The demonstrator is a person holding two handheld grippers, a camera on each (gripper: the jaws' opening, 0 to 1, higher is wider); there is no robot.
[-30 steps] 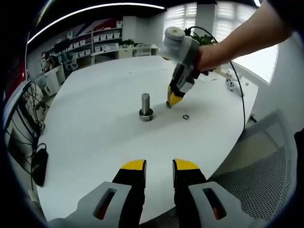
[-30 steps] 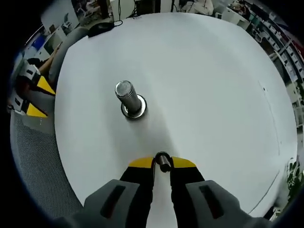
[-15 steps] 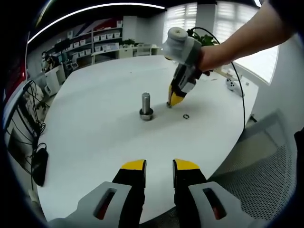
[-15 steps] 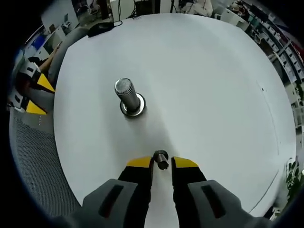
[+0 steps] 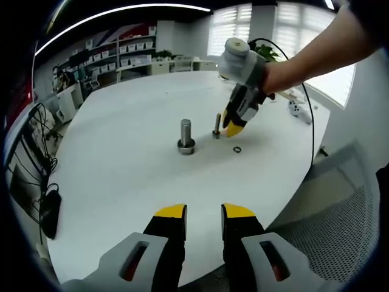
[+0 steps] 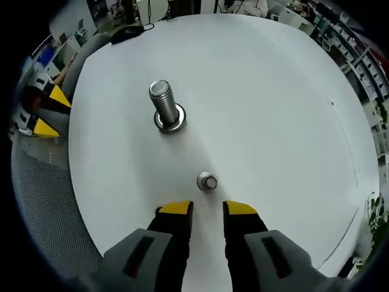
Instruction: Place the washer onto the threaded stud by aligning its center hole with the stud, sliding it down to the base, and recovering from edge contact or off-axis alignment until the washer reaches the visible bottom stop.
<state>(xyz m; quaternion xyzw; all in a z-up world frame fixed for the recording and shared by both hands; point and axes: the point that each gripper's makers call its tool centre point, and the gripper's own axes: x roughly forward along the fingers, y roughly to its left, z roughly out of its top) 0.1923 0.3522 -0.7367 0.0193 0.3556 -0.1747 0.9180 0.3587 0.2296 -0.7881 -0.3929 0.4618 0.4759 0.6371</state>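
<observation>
Right gripper view: small stud stands just beyond the right claw, parted, holding nothing.

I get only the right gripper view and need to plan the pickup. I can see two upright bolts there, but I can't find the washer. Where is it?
Observer: The washer lies flat on the table, close beside the small bolt, on the side away from the big bolt.
Operator: Is the left claw free to take it?
Observer: The left claw is open and holds nothing. It hangs near the table's edge, well short of the washer.
</observation>
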